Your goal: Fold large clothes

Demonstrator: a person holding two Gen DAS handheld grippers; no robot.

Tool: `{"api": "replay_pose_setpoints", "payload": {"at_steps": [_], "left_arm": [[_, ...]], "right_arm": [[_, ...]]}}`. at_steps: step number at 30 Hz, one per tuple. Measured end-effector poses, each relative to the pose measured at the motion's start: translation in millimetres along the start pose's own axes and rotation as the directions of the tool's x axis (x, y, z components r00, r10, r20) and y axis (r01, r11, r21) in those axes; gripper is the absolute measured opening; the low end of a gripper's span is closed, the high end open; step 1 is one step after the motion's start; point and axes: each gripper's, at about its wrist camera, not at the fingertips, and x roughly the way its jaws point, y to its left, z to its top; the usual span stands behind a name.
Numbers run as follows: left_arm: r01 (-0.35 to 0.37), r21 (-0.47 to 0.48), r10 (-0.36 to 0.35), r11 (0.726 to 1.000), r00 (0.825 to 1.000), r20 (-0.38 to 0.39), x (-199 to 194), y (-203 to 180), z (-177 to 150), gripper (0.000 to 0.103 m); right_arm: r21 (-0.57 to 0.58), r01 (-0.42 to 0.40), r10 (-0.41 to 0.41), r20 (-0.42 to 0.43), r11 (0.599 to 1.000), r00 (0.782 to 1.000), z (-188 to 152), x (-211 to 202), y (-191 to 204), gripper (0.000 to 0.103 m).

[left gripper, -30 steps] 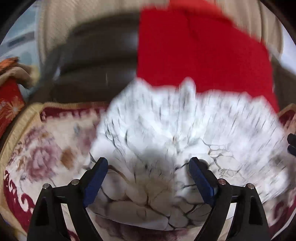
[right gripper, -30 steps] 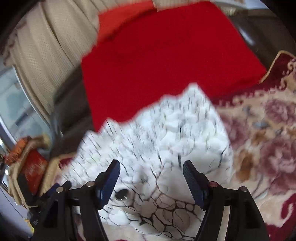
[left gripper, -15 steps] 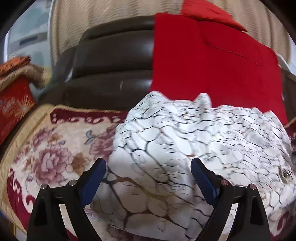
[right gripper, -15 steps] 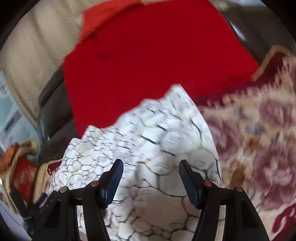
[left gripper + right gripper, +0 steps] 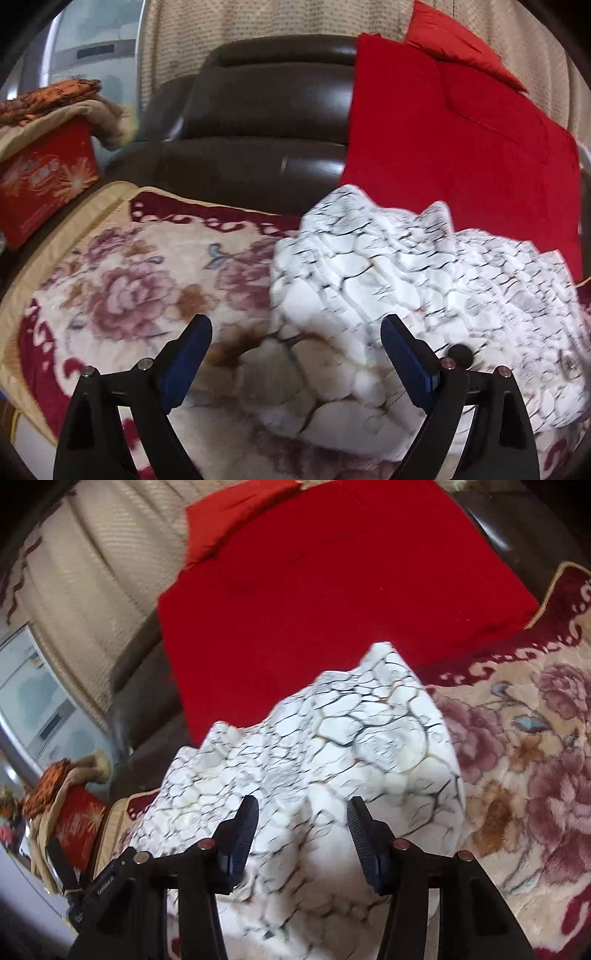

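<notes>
Your white crackle-patterned garment [image 5: 424, 280] lies bunched on the floral blanket [image 5: 122, 291], no fold finished. Left hand-held gripper [image 5: 295, 354] stands wide beside it. Right hand-held gripper [image 5: 303, 827], half-open, has just been closing over the cloth, not yet pinching.

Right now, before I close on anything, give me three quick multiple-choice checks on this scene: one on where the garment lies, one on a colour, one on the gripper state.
1. Where does the white crackle-patterned garment lie?
A. On the floral blanket
B. Hung over the curtain
C. Inside the red box

2. What colour is the cloth draped over the dark sofa behind the garment?
A. Blue
B. Red
C. Green

3. How does the right gripper stand?
A. Clamped flat, nothing between
B. Out of view
C. Jaws apart, garment bunched between them

Answers:
1. A, the garment heaps on the flowered blanket in both views.
2. B, a plain red cloth covers the sofa back.
3. C, its jaws have just been closing, but a clear gap remains, with the fabric between the pads and not visibly pinched.
</notes>
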Motion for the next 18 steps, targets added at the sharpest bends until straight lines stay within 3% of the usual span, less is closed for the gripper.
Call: {"api": "replay_pose_setpoints", "payload": {"at_steps": [3,4,7,12,18], "left_arm": [[-0.024,0.065,0.031,0.998,0.994,-0.101,19,-4,-11,0.093],[-0.020,0.084,0.030,0.996,0.992,-0.121,25,-5,-15,0.093],[0.005,0.063,0.001,0.998,0.995,-0.098,18,0,-11,0.093],[0.040,0.029,-0.039,0.999,0.999,-0.029,-3,9,-10,0.093],[0.036,0.105,-0.044,0.994,0.996,0.076,-26,-5,-9,0.093]], "right_arm": [[0.046,0.032,-0.027,-0.093,0.998,0.995,-10,12,-5,0.055],[0.070,0.059,-0.049,-0.133,0.996,0.990,-14,20,-10,0.050],[0.071,0.062,-0.052,-0.130,0.996,0.990,-13,19,-11,0.047],[0.086,-0.025,0.031,-0.063,0.996,0.998,-9,-3,-10,0.048],[0.045,-0.057,0.057,-0.007,0.997,0.998,-10,-16,-3,0.048]]}}
